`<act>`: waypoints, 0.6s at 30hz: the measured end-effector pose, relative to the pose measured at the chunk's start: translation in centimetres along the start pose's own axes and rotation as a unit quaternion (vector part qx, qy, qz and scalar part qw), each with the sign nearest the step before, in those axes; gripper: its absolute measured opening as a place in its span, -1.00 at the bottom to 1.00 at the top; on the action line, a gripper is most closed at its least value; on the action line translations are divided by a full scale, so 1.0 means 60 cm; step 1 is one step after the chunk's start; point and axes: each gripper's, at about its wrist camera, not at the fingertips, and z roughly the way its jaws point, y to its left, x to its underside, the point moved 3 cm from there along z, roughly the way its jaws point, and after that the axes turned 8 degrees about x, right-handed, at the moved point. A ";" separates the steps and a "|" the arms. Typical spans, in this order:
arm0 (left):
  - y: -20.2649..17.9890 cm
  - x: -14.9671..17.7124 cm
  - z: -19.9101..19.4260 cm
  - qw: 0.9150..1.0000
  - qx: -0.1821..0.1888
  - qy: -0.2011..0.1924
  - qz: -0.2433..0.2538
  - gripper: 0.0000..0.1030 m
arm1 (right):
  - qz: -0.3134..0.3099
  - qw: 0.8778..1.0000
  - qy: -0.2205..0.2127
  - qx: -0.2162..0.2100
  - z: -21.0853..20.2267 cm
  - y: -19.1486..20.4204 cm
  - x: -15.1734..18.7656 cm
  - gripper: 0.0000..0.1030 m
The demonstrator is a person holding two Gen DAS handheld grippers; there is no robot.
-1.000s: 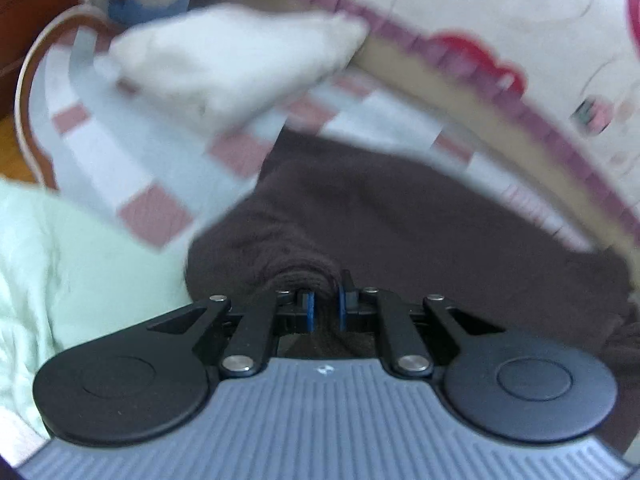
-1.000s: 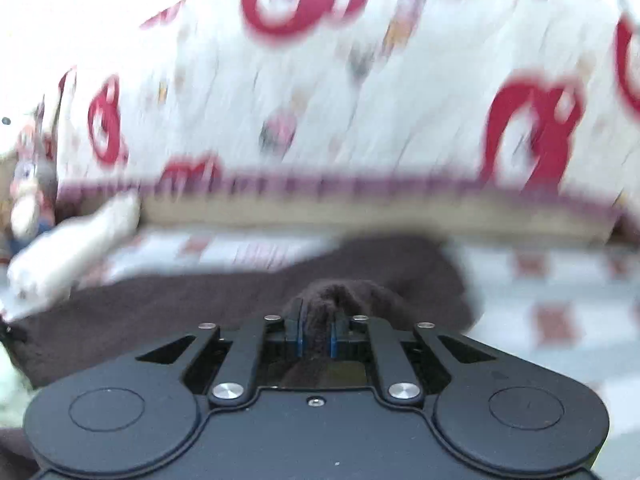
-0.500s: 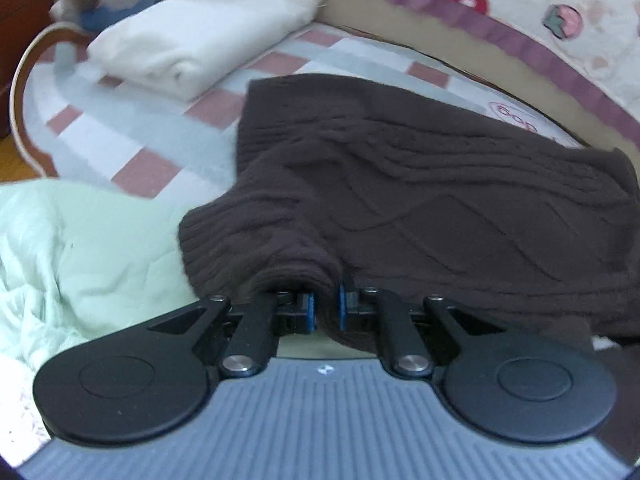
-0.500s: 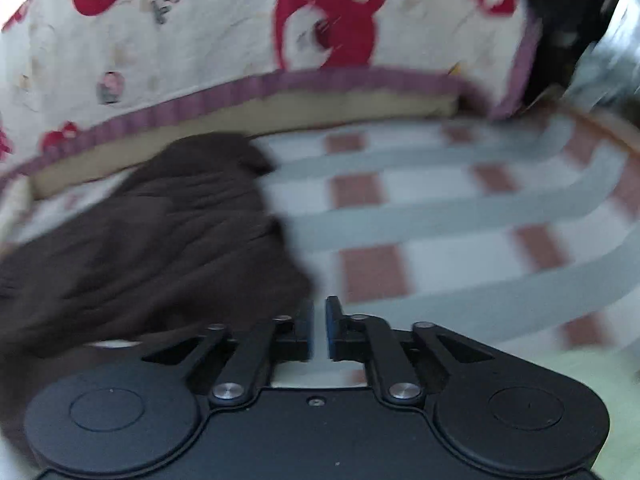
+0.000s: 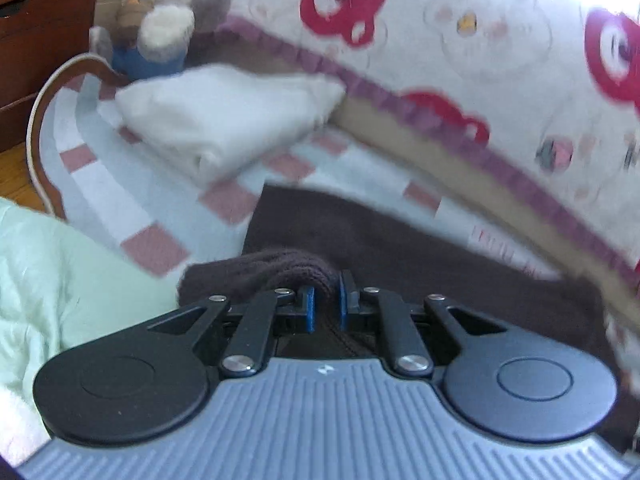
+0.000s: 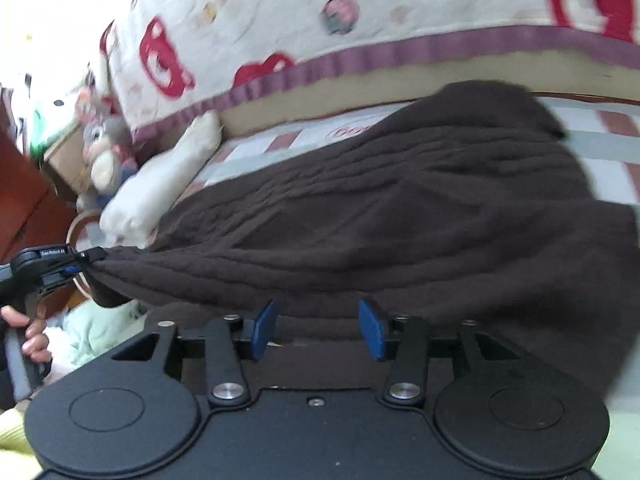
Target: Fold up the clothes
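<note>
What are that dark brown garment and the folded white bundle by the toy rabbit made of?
The brown sweater looks like thick knitted wool or acrylic: ribbed, cable-like stitches, matte. The folded white cloth seems soft, plain cotton or fleece; blur hides its weave.

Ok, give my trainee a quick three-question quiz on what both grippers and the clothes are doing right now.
1. True or false: the right gripper is clamped on the brown sweater.
2. Which gripper pinches the sweater's edge? A) left B) right C) neither
3. Fill in: the folded white garment lies beside a stuffed ____.

Key:
1. False; its jaws stand open, nothing between them.
2. A; the left gripper is shut on brown knit.
3. Rabbit; the stuffed rabbit sits at the bed's corner.
</note>
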 end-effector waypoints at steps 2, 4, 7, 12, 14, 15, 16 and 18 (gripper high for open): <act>0.012 0.018 0.010 1.000 -0.007 0.023 -0.008 -0.79 | -0.011 1.000 0.017 0.018 0.036 0.020 0.000 0.03; 0.029 0.028 0.018 0.999 -0.012 0.036 -0.025 -0.84 | -0.086 0.995 0.017 0.049 0.062 0.054 0.006 0.03; 0.034 0.005 -0.010 0.998 0.002 -0.012 -0.056 -0.89 | -0.230 0.971 0.029 0.053 0.072 0.116 0.020 0.03; -0.005 -0.022 -0.032 0.999 0.011 -0.043 0.004 -0.77 | -0.163 0.983 0.061 -0.066 0.044 0.129 0.000 0.04; 0.007 -0.008 -0.016 1.000 -0.006 -0.003 -0.019 -0.71 | -0.095 0.987 0.073 -0.103 0.036 0.115 -0.008 0.13; 0.012 0.000 -0.012 1.000 -0.013 0.014 -0.021 -0.71 | -0.063 0.987 0.084 -0.119 0.033 0.108 -0.007 0.21; 0.016 0.009 -0.008 0.999 -0.020 0.030 -0.021 -0.70 | -0.041 0.986 0.096 -0.133 0.031 0.106 -0.002 0.30; 0.010 0.019 -0.019 0.999 -0.013 0.037 -0.003 -0.67 | -0.020 0.978 0.135 -0.156 0.038 0.107 0.015 0.40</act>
